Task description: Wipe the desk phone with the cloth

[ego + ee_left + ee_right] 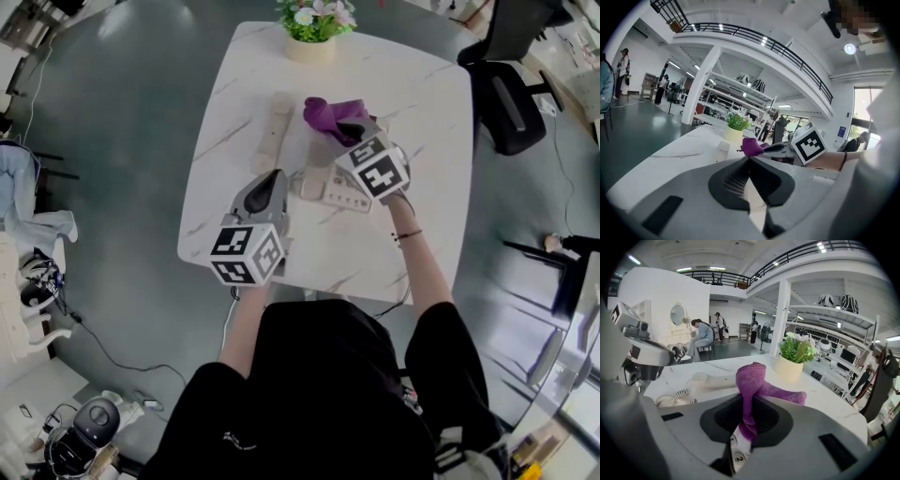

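The cream desk phone (339,195) sits mid-table, and its handset (272,131) lies off the cradle to the left, joined by a coiled cord (670,399). My right gripper (349,133) is shut on the purple cloth (330,112), which bunches up out of the jaws (752,380). Number keys of the phone (738,458) show just below those jaws. My left gripper (274,180) is at the phone's left edge. In the left gripper view (751,187) its jaws are shut with a cream sliver of the phone between them.
A potted plant (312,28) stands at the far edge of the white marble table (412,84). A black office chair (511,103) is off the table's right corner. Grey floor surrounds the table, with people standing far off.
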Demonstrator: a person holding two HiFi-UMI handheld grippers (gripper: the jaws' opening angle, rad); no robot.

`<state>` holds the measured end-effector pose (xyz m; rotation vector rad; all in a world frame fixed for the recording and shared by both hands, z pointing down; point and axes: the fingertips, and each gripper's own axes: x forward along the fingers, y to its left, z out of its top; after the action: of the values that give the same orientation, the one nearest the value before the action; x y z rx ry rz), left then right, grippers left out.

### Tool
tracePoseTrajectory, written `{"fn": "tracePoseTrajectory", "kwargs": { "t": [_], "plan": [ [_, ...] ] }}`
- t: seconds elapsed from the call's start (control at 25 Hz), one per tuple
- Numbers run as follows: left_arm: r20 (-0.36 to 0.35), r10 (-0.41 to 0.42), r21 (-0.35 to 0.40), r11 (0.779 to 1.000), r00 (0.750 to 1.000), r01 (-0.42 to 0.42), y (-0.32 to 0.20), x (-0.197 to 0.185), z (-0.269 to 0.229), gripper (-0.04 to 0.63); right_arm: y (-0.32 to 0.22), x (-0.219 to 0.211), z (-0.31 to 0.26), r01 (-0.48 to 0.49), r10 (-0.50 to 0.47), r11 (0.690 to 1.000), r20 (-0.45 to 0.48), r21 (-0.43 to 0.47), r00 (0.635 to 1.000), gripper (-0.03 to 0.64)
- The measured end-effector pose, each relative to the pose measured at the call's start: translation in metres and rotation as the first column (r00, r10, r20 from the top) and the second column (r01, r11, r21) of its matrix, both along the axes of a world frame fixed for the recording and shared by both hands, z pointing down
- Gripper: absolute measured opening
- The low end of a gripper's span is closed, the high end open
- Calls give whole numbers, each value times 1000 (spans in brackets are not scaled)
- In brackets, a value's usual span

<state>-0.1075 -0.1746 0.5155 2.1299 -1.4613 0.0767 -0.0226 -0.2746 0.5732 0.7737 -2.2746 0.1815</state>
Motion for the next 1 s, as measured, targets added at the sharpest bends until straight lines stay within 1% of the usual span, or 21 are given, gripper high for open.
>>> {"fn": "tracePoseTrajectory", "kwargs": {
  "t": [0.56, 1.0],
  "plan": [
    [9, -1, 3, 1000, 1000, 1, 15, -5, -1, -2, 15, -1, 1, -14, 14, 1000, 10, -25, 1000, 37],
    [18, 16, -5, 1000, 1000, -16, 22, -2, 1, -2, 32, -3, 5, 11, -11, 999, -3, -47, 1000, 37]
  ]
}}
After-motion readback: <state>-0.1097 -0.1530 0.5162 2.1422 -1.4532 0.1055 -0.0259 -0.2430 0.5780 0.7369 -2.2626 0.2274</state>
